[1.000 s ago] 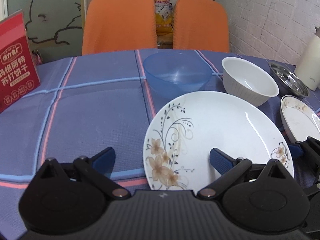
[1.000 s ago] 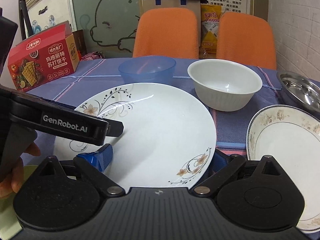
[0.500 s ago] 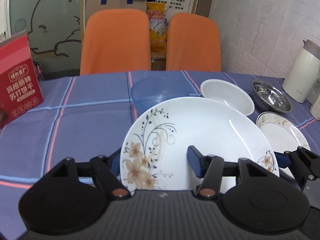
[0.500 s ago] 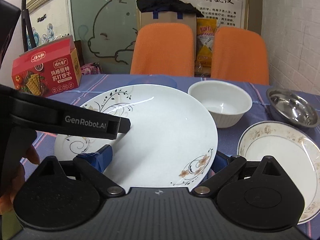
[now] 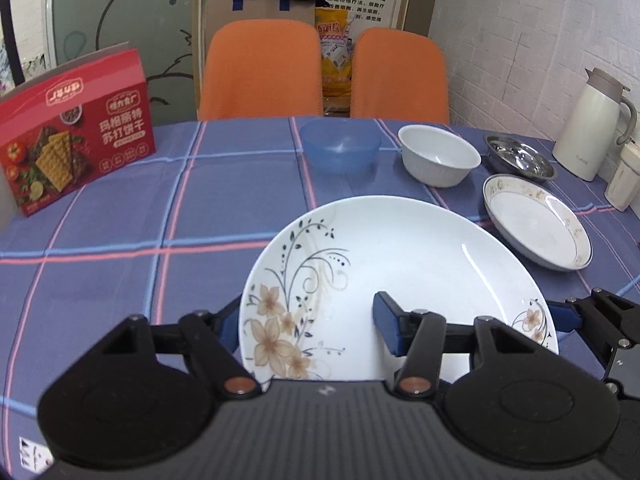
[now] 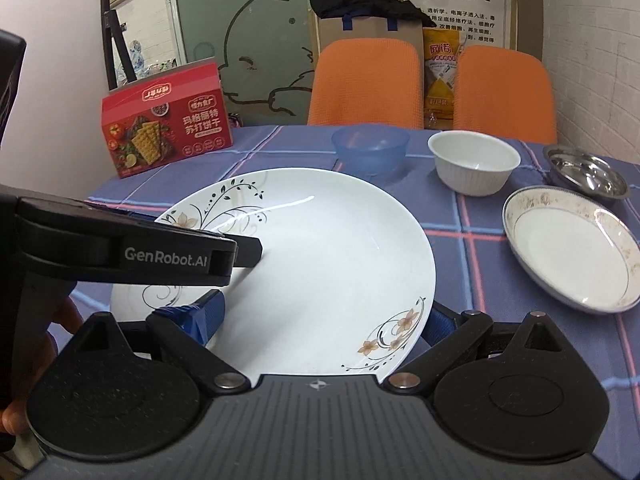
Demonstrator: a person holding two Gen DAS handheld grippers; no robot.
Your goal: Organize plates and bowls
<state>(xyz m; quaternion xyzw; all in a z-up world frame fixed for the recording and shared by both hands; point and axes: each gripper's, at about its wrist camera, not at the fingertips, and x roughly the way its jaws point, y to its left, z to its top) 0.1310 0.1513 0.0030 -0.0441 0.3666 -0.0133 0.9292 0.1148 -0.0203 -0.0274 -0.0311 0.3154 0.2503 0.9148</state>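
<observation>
both tools reach forward side by side, the left tool [image 5: 308,326] and right tool [image 6: 322,316] each clamped on the flowered plate's [image 5: 400,264] near rim above the worktop [image 5: 120,216].

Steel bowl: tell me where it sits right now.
The steel bowl sits far right on the table in both views, between the white bowl and the white jug, just behind the gold-rimmed plate.

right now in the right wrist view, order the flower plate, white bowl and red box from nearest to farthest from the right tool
1. Flower plate: held in the right tool, centre.
2. White bowl: farther back, right of centre.
3. Red box: far left, near the table's back edge.
</observation>
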